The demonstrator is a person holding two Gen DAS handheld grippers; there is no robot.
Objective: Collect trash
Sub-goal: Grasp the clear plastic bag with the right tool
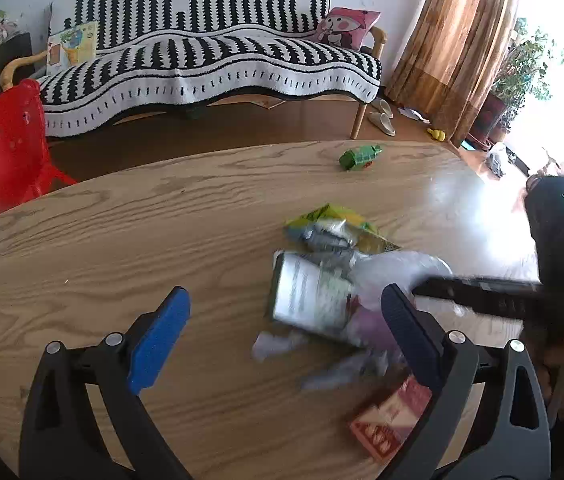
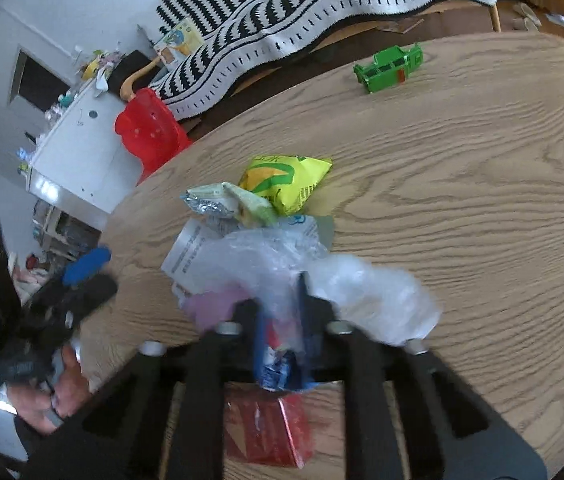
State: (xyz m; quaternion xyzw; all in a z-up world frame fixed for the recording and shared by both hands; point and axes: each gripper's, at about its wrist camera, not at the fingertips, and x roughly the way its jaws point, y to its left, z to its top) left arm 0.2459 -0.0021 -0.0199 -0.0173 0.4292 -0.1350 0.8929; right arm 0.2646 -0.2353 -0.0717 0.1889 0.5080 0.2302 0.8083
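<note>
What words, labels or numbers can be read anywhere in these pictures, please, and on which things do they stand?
None can be read.
Yellow snack bag: large green lettering, not legible at this angle.
White printed sheet: lines of small text, too blurred.
Red box: printing too blurred.
Picture book on the sofa: print too small.
Green toy: no text visible.
</note>
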